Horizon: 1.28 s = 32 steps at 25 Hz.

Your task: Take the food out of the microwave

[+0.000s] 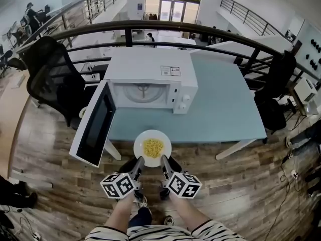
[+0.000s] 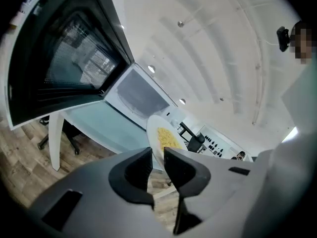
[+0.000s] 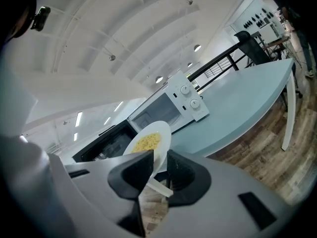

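A white plate (image 1: pixel 143 140) with a heap of yellow food (image 1: pixel 153 147) hangs over the front edge of the pale blue table (image 1: pixel 225 104). It is out of the white microwave (image 1: pixel 150 74), whose door (image 1: pixel 95 124) stands swung open to the left. My left gripper (image 1: pixel 139 160) is shut on the plate's near-left rim, my right gripper (image 1: pixel 164 159) on its near-right rim. In the left gripper view the plate (image 2: pixel 154 128) runs edge-on between the jaws of the left gripper (image 2: pixel 157 160). In the right gripper view the plate's (image 3: pixel 161 133) rim sits between the jaws of the right gripper (image 3: pixel 159 162).
The microwave's cavity (image 1: pixel 143 93) shows a bare turntable. A black office chair (image 1: pixel 52 79) stands left of the table. A dark railing (image 1: pixel 150 26) runs behind it. Wooden floor (image 1: pixel 241 185) lies under me, and my feet (image 1: pixel 140 200) are below the plate.
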Available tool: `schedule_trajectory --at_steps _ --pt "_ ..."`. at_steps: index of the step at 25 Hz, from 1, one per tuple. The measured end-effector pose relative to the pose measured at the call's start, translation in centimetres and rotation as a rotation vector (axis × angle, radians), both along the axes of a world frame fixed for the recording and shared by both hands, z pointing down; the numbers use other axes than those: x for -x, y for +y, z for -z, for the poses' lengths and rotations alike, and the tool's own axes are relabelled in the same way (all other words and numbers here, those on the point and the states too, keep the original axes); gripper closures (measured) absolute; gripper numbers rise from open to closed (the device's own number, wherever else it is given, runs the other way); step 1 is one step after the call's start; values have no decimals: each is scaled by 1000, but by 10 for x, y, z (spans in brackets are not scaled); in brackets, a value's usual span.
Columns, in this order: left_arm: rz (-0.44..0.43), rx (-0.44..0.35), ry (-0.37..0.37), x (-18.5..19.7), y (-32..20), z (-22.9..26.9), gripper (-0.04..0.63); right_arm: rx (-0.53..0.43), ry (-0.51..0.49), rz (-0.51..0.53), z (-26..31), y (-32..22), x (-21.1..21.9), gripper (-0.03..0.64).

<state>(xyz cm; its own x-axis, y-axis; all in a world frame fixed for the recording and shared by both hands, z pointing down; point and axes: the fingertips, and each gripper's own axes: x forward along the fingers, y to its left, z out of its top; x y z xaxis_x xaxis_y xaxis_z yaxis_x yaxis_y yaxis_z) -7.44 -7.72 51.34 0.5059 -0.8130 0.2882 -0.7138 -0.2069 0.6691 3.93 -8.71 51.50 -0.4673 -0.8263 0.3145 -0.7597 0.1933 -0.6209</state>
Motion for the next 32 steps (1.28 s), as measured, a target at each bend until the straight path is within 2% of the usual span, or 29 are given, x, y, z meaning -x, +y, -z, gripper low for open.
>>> schedule_trajectory --at_steps 15,32 --pt "125 -28 13 -28 110 16 511 -22 10 124 17 95 -26 523" --pt "171 -20 23 -58 216 19 513 -10 2 184 19 194 -55 523"
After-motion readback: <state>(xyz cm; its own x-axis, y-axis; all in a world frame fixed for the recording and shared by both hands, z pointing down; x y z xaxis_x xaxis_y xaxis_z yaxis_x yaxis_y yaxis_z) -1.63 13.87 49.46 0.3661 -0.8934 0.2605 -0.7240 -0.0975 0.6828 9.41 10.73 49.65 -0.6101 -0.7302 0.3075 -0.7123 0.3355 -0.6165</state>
